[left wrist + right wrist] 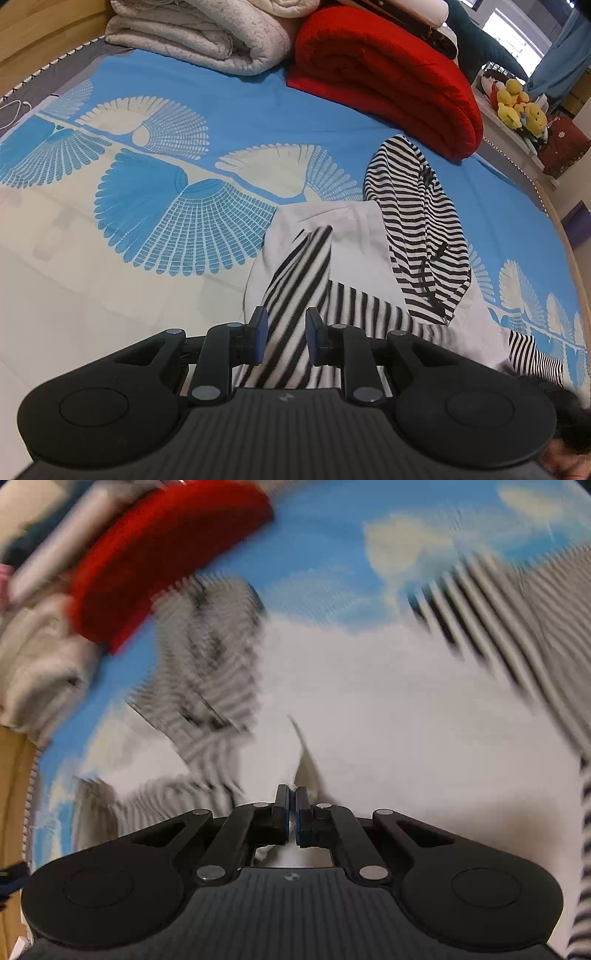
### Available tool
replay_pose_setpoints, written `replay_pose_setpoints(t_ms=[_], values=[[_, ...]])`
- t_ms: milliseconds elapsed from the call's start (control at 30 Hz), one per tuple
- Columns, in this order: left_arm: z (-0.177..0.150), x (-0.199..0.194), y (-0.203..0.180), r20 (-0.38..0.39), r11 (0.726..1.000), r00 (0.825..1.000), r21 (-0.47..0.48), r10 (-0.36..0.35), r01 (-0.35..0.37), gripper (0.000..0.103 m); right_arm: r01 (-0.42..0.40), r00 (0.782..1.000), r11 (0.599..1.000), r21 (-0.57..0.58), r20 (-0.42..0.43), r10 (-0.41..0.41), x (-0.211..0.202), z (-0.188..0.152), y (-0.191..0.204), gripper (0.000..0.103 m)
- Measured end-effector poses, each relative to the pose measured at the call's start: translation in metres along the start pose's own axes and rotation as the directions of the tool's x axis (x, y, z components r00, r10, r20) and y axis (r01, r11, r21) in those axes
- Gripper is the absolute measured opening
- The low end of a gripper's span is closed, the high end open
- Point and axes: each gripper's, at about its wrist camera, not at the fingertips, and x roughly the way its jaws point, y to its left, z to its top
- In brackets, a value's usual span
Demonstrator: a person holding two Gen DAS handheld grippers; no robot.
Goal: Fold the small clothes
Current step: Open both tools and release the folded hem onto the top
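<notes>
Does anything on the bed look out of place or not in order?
Yes. The striped garment is not flat: its hooded part lies bunched and twisted near the red blanket, and one striped sleeve is pulled askew across the white part, up into the left claw. The right-wrist view is too blurred to judge more.

Two matching handheld black tools with blue-padded fingers

The left tool [283, 338] and the right tool [292, 814] share one build: a ribbed matte-black housing with a small round emblem at its middle, a large smooth disc-shaped bulge with a fainter inner circle on either side, and black linkage arms pinned by round silver rivets. Each arm has a triangular cut-out. The short, flat fingers [260, 334] are black outside and faced with blue pads. Thin metal rails show between the linkages.
</notes>
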Motion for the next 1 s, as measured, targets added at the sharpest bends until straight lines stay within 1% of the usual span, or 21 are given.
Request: replay_pose_setpoints(t_ms=[67, 100, 133, 167, 200, 233, 267, 333, 367, 400, 467, 533, 667, 733, 767, 800, 833, 867, 900, 967, 1000], values=[[-0.001, 0.002, -0.002, -0.003, 1.0, 1.0, 0.011, 0.006, -0.006, 0.023, -0.061, 0.987, 0.995, -0.084, 0.144, 0.072, -0.036, 0.009, 0.016, 0.002], [-0.002, 0.003, -0.004, -0.005, 1.0, 1.0, 0.02, 0.009, -0.008, 0.023, -0.076, 0.968, 0.987, -0.138, 0.227, 0.107, -0.057, 0.012, 0.022, 0.002], [-0.004, 0.004, -0.005, -0.007, 0.999, 1.0, 0.03, 0.011, -0.011, 0.023, -0.071, 0.947, 0.98, -0.184, 0.296, 0.124, -0.074, 0.012, 0.025, 0.002], [-0.005, 0.005, -0.007, -0.01, 0.999, 1.0, 0.042, 0.015, -0.014, 0.023, -0.04, 0.934, 0.977, -0.209, 0.34, 0.111, -0.085, 0.012, 0.025, 0.002], [-0.007, 0.007, -0.01, -0.016, 0.998, 1.0, 0.056, 0.019, -0.019, 0.023, 0.003, 0.933, 0.978, -0.208, 0.352, 0.071, -0.089, 0.013, 0.02, 0.002], [-0.009, 0.01, -0.012, -0.023, 0.997, 0.999, 0.07, 0.022, -0.021, 0.023, 0.066, 0.941, 0.98, -0.189, 0.337, 0.002, -0.085, 0.013, 0.013, 0.002], [-0.011, 0.013, -0.015, -0.03, 0.996, 0.999, 0.082, 0.022, -0.02, 0.023, 0.15, 0.952, 0.976, -0.161, 0.291, -0.099, -0.075, 0.014, 0.001, 0.002], [-0.015, 0.018, -0.02, -0.042, 0.994, 0.999, 0.106, 0.02, -0.015, 0.023, 0.281, 0.947, 0.954, -0.101, 0.19, -0.259, -0.054, 0.013, -0.025, 0.002], [-0.018, 0.021, -0.023, -0.053, 0.993, 0.998, 0.122, 0.019, -0.013, 0.023, 0.32, 0.941, 0.945, -0.065, 0.141, -0.309, -0.046, 0.012, -0.039, 0.002], [-0.021, 0.025, -0.026, -0.063, 0.991, 0.998, 0.132, 0.017, -0.008, 0.023, 0.332, 0.939, 0.943, -0.034, 0.11, -0.326, -0.043, 0.012, -0.049, 0.002], [-0.029, 0.035, -0.03, -0.098, 0.989, 0.995, 0.149, 0.006, 0.009, 0.023, 0.314, 0.946, 0.949, -0.008, 0.081, -0.313, -0.042, 0.013, -0.057, 0.002], [-0.038, 0.045, -0.034, -0.141, 0.985, 0.99, 0.168, -0.003, 0.027, 0.023, 0.311, 0.948, 0.95, -0.027, 0.071, -0.309, -0.041, 0.017, -0.055, 0.003], [-0.057, 0.07, -0.036, -0.221, 0.974, 0.975, 0.22, -0.002, 0.052, 0.023, 0.337, 0.93, 0.941, -0.026, 0.163, -0.328, -0.047, 0.01, -0.05, 0.007], [-0.064, 0.083, -0.03, -0.258, 0.973, 0.965, 0.231, 0.042, 0.019, 0.023, 0.274, 0.947, 0.962, -0.019, 0.18, -0.266, -0.048, 0.011, -0.052, 0.011], [-0.068, 0.089, -0.027, -0.275, 0.967, 0.956, 0.255, 0.098, -0.026, 0.023, 0.221, 0.962, 0.975, -0.01, 0.167, -0.217, -0.047, 0.012, -0.053, 0.013], [-0.07, 0.093, -0.024, -0.278, 0.957, 0.948, 0.28, 0.158, -0.077, 0.026, 0.165, 0.978, 0.986, 0.002, 0.13, -0.163, -0.042, 0.012, -0.055, 0.017], [-0.07, 0.093, -0.02, -0.275, 0.957, 0.945, 0.272, 0.175, -0.098, 0.03, 0.113, 0.99, 0.993, 0.027, 0.078, -0.115, -0.035, 0.012, -0.059, 0.019], [-0.069, 0.089, -0.019, -0.277, 0.964, 0.947, 0.248, 0.166, -0.096, 0.029, 0.082, 0.996, 0.995, 0.064, 0.016, -0.083, -0.027, 0.011, -0.065, 0.019], [-0.067, 0.085, -0.02, -0.267, 0.969, 0.952, 0.234, 0.148, -0.085, 0.029, 0.091, 0.995, 0.992, 0.087, -0.051, -0.087, -0.017, 0.009, -0.07, 0.019], [-0.063, 0.073, -0.027, -0.217, 0.976, 0.973, 0.218, 0.075, -0.026, 0.029, 0.217, 0.967, 0.975, 0.044, -0.148, -0.208, -0.002, 0.004, -0.075, 0.018], [-0.062, 0.071, -0.029, -0.207, 0.976, 0.977, 0.219, 0.051, -0.004, 0.029, 0.231, 0.965, 0.972, 0.036, -0.136, -0.225, -0.002, 0.004, -0.075, 0.017]])
